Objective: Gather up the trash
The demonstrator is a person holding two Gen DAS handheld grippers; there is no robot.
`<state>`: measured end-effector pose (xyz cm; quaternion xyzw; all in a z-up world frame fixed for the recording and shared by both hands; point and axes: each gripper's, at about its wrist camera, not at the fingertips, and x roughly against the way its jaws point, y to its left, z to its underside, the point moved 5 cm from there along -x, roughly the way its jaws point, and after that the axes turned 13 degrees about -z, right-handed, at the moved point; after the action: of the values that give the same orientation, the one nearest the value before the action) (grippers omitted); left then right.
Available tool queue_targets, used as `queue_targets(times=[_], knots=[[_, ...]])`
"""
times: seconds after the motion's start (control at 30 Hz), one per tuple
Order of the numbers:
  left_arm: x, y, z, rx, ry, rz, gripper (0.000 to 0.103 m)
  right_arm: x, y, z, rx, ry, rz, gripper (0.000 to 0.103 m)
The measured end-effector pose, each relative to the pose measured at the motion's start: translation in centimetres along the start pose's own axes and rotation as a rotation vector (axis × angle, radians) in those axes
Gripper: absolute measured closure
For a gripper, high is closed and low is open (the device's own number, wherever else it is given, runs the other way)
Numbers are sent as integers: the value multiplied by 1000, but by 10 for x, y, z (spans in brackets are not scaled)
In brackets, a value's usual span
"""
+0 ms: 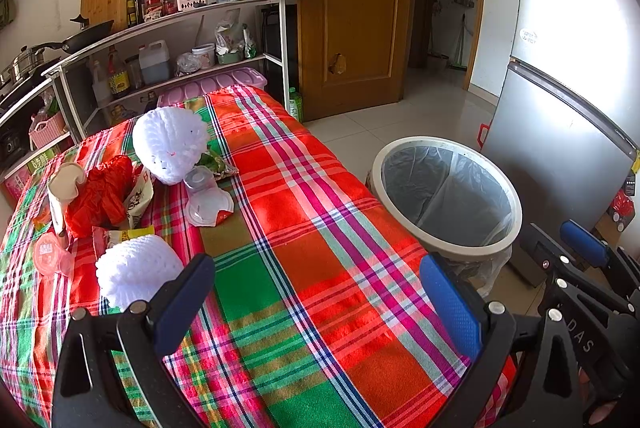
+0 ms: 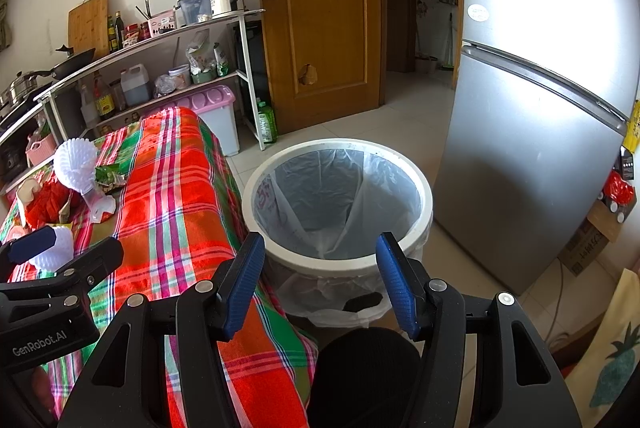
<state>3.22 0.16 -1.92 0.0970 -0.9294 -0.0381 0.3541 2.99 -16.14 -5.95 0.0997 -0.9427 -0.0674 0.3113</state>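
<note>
A white trash bin (image 1: 516, 228) lined with a clear bag stands on the floor to the right of the plaid-covered table (image 1: 304, 228); it also shows in the right wrist view (image 2: 424, 211). Trash lies at the table's left: two white foam fruit nets (image 1: 170, 143) (image 1: 136, 270), a red plastic bag (image 1: 100, 197), clear plastic lids (image 1: 208, 201), a paper cup (image 1: 64, 187), wrappers. My left gripper (image 1: 316, 300) is open and empty above the table, right of the near net. My right gripper (image 2: 318, 280) is open and empty over the bin's near rim.
A metal shelf rack (image 1: 168, 27) with bottles, a kettle and pans lines the wall behind the table. A pink-lidded storage box (image 2: 216, 107) stands at the table's far end. A silver fridge (image 2: 532, 147) stands right of the bin. A wooden door (image 2: 320, 7) is behind.
</note>
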Motion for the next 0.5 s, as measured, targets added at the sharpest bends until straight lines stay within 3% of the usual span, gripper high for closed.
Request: queue_targets(times=[0.5], knots=[[0,1,0,2,-4,-2,0,0,0,0,0,1,1,44]])
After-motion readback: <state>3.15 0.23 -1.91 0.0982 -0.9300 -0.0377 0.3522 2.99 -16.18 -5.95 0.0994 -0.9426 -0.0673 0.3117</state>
